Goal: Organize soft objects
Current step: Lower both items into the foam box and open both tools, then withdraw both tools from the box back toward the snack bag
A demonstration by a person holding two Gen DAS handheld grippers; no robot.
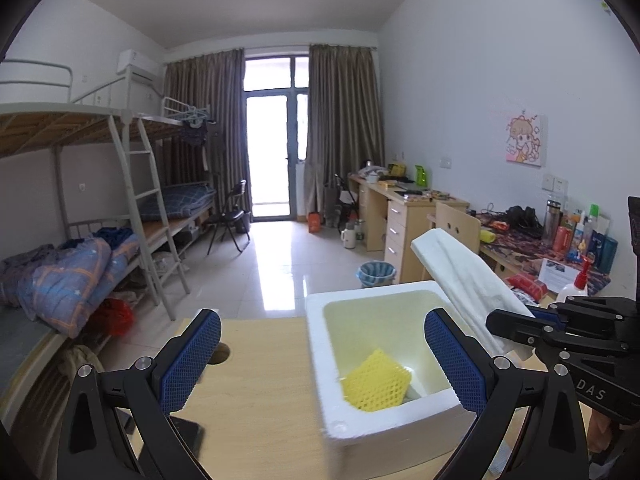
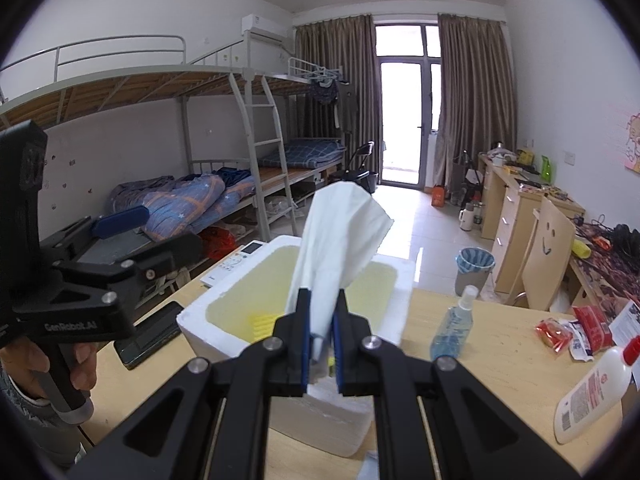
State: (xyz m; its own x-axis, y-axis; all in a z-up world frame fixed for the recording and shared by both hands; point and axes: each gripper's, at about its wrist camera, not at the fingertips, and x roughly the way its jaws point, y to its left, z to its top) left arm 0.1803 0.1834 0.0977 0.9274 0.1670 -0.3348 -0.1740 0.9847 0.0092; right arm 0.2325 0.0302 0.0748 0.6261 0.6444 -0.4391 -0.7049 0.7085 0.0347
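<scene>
- Between our right claw's (image 2: 320, 332) blue, rough-textured pads we see a white soft cloth (image 2: 340, 236), matt and creased.
- Just ahead of it, a white foam box (image 2: 200, 330), grainy and matt.
- Inside, a yellow foam net sleeve (image 1: 376, 384), open-meshed.
- Beneath the claws, a pale wooden table (image 2: 504, 364), smooth with a slight sheen.

The left gripper (image 1: 322, 356) gapes empty over a foam box (image 1: 360, 424) (yellow mesh pad (image 1: 376, 384) inside).
</scene>
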